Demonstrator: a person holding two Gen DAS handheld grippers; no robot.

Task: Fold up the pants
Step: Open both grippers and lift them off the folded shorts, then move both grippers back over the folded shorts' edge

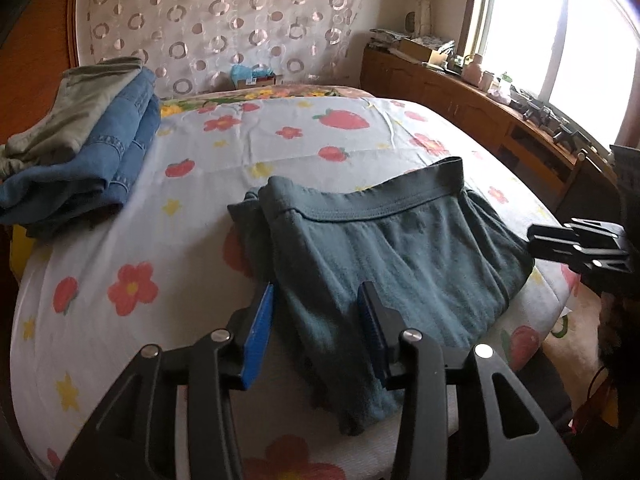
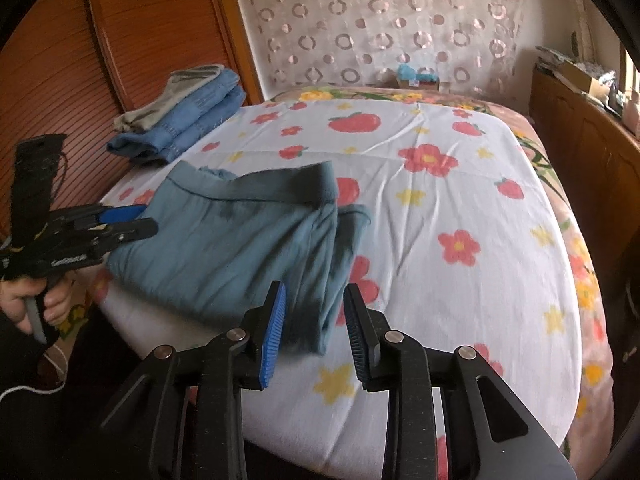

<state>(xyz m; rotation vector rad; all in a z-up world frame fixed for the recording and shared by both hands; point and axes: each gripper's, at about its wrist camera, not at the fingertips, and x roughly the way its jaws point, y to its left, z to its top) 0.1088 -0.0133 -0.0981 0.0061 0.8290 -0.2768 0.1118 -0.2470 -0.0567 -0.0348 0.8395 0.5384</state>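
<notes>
Nearest in the left wrist view is the left gripper [image 1: 316,300], black w/ blue ribbed pads. Its jaws stand apart. Nothing is pinched; the pads sit on either side of the near left edge of the folded dark teal knit pants [image 1: 384,256], above the cloth.

In the right wrist view the right gripper [image 2: 314,308], also black w/ blue pads, has its jaws apart too. They hang over the near right corner of the pants [image 2: 240,248] and do not squeeze it.

The pants lie folded into a thick pad near the front edge of the bed. The stretchy waistband is on the far side. One loose bit of cloth sticks out at the right side of the pile in the right wrist view.

Under them is the white bed sheet w/ red flowers, strawberries & yellow stars [image 1: 168,200] [image 2: 460,200].

At the left edge of the right wrist view, a person's hand [image 2: 28,300] holds the left gripper's handle.

Farther back on the left is a pile of folded blue jeans w/ a grey-green garment on top [image 1: 92,140] [image 2: 180,128].

Behind the bed hangs a sheer curtain w/ pink ring shapes [image 1: 224,28]. On the right is a long brown wood cabinet [image 1: 480,120] w/ small stuff on top, below a bright window [image 1: 560,40].
</notes>
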